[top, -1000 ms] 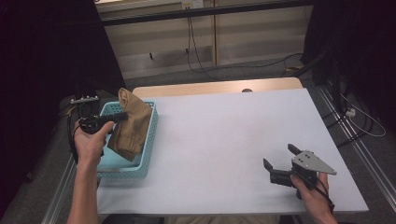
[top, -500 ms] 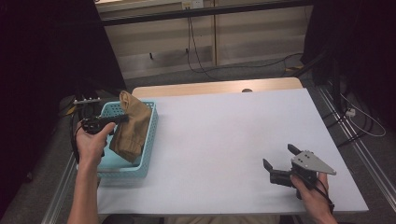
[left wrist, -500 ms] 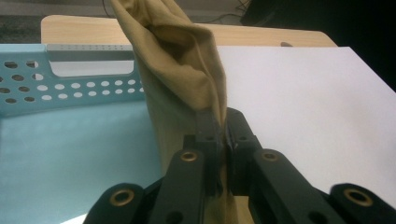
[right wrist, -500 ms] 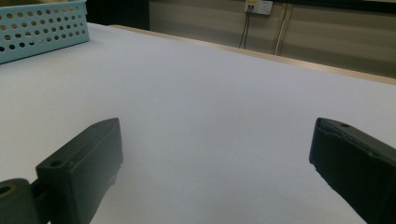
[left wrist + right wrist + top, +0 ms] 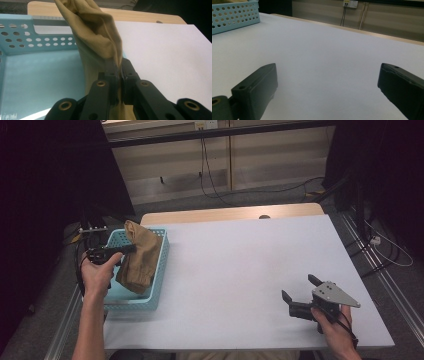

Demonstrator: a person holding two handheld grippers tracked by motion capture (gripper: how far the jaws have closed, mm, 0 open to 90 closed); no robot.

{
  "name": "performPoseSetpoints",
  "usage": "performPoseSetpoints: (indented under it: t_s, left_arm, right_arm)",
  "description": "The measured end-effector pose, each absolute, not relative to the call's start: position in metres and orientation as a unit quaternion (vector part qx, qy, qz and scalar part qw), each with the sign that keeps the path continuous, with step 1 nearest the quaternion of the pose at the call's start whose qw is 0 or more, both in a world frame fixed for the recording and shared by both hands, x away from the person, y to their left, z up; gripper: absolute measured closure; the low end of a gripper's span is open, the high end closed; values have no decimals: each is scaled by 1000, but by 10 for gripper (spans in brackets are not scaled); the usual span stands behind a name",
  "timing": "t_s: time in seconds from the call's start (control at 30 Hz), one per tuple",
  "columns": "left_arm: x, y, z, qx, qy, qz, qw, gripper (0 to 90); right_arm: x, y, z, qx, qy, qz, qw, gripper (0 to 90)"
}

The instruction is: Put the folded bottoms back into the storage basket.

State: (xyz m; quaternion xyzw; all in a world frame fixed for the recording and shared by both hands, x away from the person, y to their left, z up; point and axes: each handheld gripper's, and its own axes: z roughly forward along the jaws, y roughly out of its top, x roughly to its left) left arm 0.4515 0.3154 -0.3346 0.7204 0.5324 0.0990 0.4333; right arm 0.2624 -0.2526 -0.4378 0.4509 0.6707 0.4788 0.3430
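Your left tongs (image 5: 127, 249) are clamped shut on a fold of the tan cloth (image 5: 140, 262); in the left gripper view the two black jaws meet with the fabric (image 5: 100, 32) pinched between them and nothing else in the bite. The cloth hangs and drapes inside the pale blue basket (image 5: 155, 295) at the near-left of the desk (image 5: 240, 265), its bulk rising above the basket's right wall and leaning toward the open white surface. Its long axis runs roughly near-to-far along that wall, with the gripped fold on its left side, toward the far end.

Your right tongs (image 5: 300, 292) rest low at the near-right of the desk, jaws spread wide and holding nothing; the right gripper view looks between them across bare desk, with a corner of the basket (image 5: 234, 15) at the far left.

The relation that matters: the cloth lies well to the left of the right tongs, with a broad stretch of bare desk between them, so the left hand is the only one placed to act on it. In my judgement the coming move is a lift up and rightward over the basket's right wall. Watch that the trailing lower end clears the rim and does not drag the basket.
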Motion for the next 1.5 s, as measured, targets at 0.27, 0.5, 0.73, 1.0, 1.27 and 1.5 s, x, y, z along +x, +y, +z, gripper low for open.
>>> performPoseSetpoints:
  t_s: [0.27, 0.5, 0.73, 1.0, 1.27, 1.5]
  left_arm:
    - [452, 326, -339, 714, 548, 105, 423, 861]
    - [453, 334, -344, 713, 554, 106, 416, 859]
    - [455, 341, -349, 706, 565, 106, 413, 859]
    - [457, 349, -356, 706, 574, 109, 400, 858]
    - [460, 356, -367, 700, 590, 105, 390, 858]
    - [462, 358, -373, 701, 595, 99, 379, 858]
  right_arm:
    - [262, -253, -438, 451, 670, 480, 343, 25]
    - [262, -253, -438, 451, 671, 480, 342, 24]
    - [262, -253, -438, 449, 672, 479, 342, 24]
    - [263, -252, -438, 451, 671, 480, 341, 24]
    - [263, -252, -438, 451, 672, 480, 340, 24]
    - [263, -252, -438, 450, 672, 480, 339, 24]
